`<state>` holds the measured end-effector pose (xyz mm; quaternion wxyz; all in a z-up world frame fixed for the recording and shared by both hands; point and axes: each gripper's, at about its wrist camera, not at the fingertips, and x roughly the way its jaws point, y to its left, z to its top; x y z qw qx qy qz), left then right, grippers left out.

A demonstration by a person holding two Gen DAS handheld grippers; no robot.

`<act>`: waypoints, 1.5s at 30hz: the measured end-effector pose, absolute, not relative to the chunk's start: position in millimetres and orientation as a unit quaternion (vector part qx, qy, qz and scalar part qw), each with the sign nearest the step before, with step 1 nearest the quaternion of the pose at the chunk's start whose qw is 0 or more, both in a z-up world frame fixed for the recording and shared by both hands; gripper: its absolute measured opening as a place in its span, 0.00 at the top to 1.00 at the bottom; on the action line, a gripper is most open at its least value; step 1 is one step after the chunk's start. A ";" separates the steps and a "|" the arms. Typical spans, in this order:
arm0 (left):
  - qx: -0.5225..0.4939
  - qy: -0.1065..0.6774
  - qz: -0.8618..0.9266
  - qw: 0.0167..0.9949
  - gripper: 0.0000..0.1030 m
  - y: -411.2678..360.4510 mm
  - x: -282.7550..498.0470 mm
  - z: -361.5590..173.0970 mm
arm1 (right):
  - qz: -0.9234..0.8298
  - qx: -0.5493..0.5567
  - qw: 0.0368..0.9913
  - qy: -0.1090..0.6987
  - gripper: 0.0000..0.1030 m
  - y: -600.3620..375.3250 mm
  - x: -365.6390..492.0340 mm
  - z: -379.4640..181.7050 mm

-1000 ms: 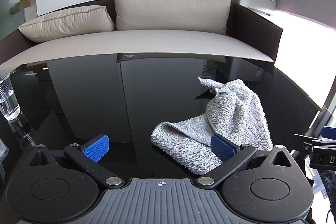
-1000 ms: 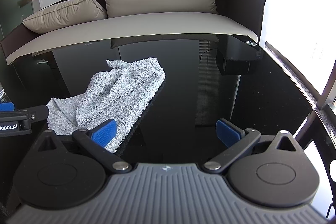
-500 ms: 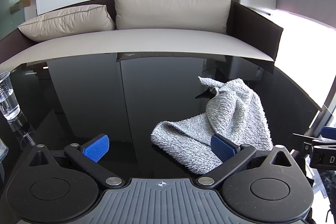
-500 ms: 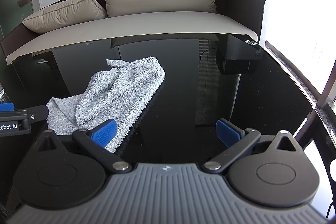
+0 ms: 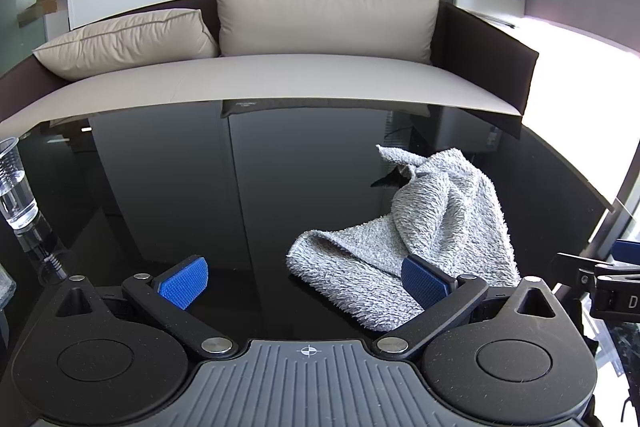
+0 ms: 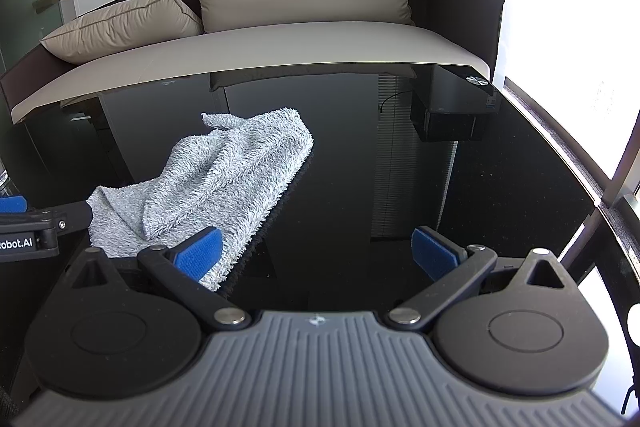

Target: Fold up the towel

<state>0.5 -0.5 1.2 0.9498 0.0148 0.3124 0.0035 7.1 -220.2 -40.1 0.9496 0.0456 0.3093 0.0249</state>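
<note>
Cup [image 5: 16, 187] of water far left on black table [image 5: 280, 187] | left gripper [image 5: 304, 279] jaws wide apart, holding nothing | grey towel [image 5: 436, 235] crumpled on table between grippers | right gripper [image 6: 316, 253] jaws apart, holding nothing

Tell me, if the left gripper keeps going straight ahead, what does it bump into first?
Probably nothing soon: the left gripper points over bare black table. The towel lies right of that line.

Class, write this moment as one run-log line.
towel: crumpled on black table, unfolded | left claw: open, empty | right claw: open, empty
</note>
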 end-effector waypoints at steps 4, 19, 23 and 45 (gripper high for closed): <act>0.014 0.314 0.003 0.949 0.01 -0.9 1.6 0.7 | 0.024 0.044 0.950 0.309 0.00 -219.6 7.4 -40.0; 0.021 0.323 -0.058 0.944 0.01 -14.6 16.4 -7.6 | 0.012 0.042 0.952 0.304 0.00 -238.9 20.0 -40.0; 0.010 0.327 -0.076 0.942 0.01 -15.1 28.1 -11.9 | 0.011 0.059 0.950 0.307 0.00 -248.9 26.5 -40.2; -0.024 0.360 -0.089 0.928 0.40 17.5 43.0 -24.2 | 0.010 0.072 0.949 0.308 0.00 -256.6 35.5 -42.1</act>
